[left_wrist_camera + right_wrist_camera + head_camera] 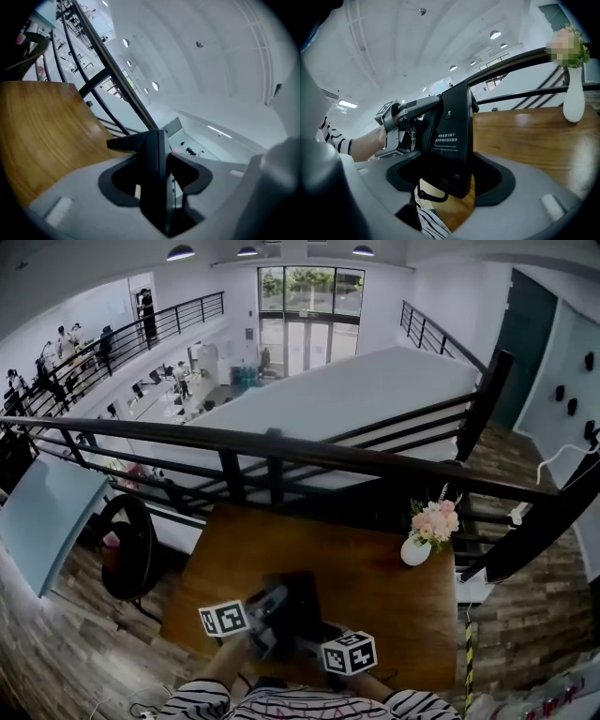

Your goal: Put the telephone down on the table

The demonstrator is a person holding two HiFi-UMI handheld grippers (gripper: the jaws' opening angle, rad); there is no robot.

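Carry step: left gripper (157, 185) and right gripper (449, 171) jaws both clamped on the telephone (292, 594) over the worktop's (398, 582) near edge; next likely needs level lowering, then release.

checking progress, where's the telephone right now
In the head view the telephone is low centre, gripped between the left tool and right tool above the near edge of the table; the flower vase stands further back on its right.

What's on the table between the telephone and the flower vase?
Only bare wooden tabletop lies between the telephone and the vase, clearest in the head view.
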